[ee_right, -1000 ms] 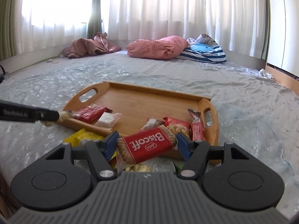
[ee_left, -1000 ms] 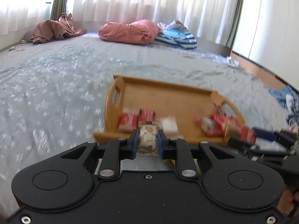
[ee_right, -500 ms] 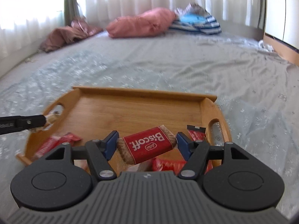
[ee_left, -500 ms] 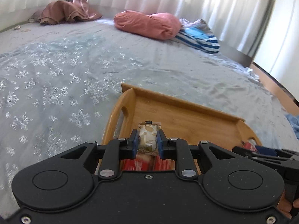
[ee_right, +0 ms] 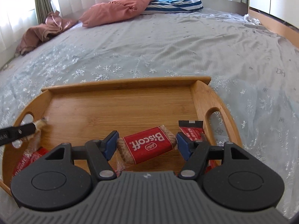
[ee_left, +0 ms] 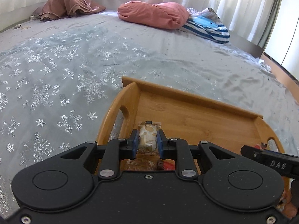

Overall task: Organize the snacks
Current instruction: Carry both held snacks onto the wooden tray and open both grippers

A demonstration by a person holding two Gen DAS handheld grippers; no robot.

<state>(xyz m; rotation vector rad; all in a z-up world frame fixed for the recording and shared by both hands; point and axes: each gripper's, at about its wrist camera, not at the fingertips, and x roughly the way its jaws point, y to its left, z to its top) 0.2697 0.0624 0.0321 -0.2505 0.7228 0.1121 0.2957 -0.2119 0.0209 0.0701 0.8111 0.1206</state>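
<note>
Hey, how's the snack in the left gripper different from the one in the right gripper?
The cream patterned packet is pale and narrow; the Biscoff packet is red and wide. The left gripper holds its upright; the right gripper holds its crosswise, tilted. Both hang over the wooden tray.

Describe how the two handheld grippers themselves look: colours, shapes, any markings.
The left gripper has a black speckled housing with two round discs, black linkage arms with silver pivot pins, and blue pads. The right gripper has the same black arms and blue pads, but its body is grey and ribbed. Seen from the left wrist camera, its black finger bears white lettering, "DAS".
</note>
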